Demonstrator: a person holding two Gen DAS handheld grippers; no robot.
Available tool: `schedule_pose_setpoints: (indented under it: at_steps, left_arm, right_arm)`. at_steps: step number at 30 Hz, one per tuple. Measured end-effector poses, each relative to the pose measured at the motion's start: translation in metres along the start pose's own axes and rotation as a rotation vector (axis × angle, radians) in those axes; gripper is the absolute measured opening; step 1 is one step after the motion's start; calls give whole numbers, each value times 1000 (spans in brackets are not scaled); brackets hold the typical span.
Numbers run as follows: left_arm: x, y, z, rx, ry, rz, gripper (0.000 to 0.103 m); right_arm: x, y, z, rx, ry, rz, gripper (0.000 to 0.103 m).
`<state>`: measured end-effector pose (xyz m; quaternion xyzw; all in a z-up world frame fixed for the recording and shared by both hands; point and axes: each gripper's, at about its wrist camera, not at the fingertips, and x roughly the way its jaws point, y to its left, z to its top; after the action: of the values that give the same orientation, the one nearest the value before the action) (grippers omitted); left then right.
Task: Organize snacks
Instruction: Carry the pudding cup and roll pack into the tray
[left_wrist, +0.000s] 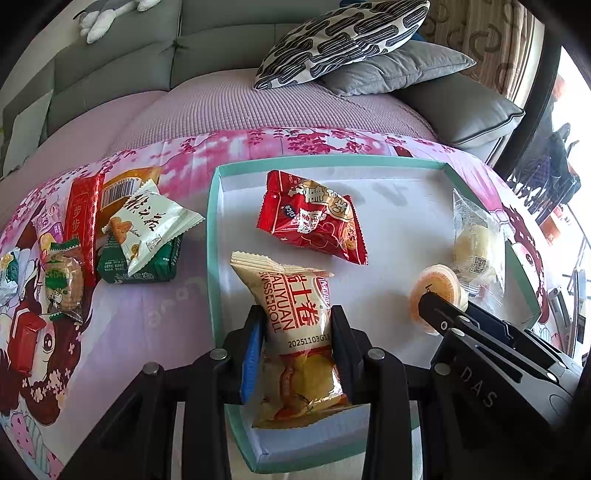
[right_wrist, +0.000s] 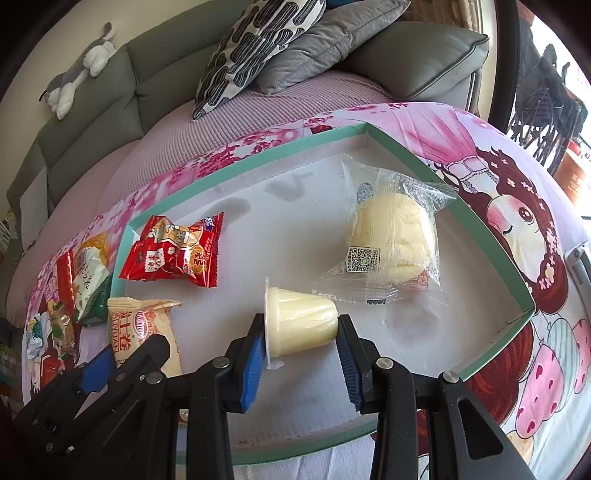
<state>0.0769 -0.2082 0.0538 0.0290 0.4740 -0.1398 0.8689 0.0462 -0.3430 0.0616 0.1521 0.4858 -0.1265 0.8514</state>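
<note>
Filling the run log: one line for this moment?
left claw: shut on Swiss roll packet | right claw: shut on jelly cup | both over teal-rimmed tray

The left wrist view looked steeply down along the left tongs (left_wrist: 297, 332) from close above the near left corner of the shallow teal-rimmed white cardboard tray (left_wrist: 214, 221), facing the grey sofa (left_wrist: 129, 66) beyond the far edge of the pink cartoon-print surface (left_wrist: 155, 314). The right wrist view looked down along the right tongs (right_wrist: 301, 332) from close above the tray's (right_wrist: 443, 177) near edge, turned toward its far right corner. Both views shared the tray floor, the red crinkled snack packet (left_wrist: 314, 218) (right_wrist: 173, 254), the clear-wrapped pale bun (left_wrist: 476, 243) (right_wrist: 391, 229) and each other's tongs.
</note>
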Motion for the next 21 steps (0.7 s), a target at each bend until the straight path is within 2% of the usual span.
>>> schedule_pose_setpoints:
  at_steps: [3,7,9,21]
  left_arm:
    - [1,0,0,-2,6,5,38]
    - [0,3,1,-16,14,34,51]
    - [0,6,2,-30,18,32,53]
    - [-7,5,4,-32,16,29,56]
  right_arm:
    - [2,1,0,-2,9,-5,42]
    - [2,1,1,-7,9,-10,42]
    - [2,1,1,-8,10,-11,42]
    - [-7,2,3,-22,-12,-35,42]
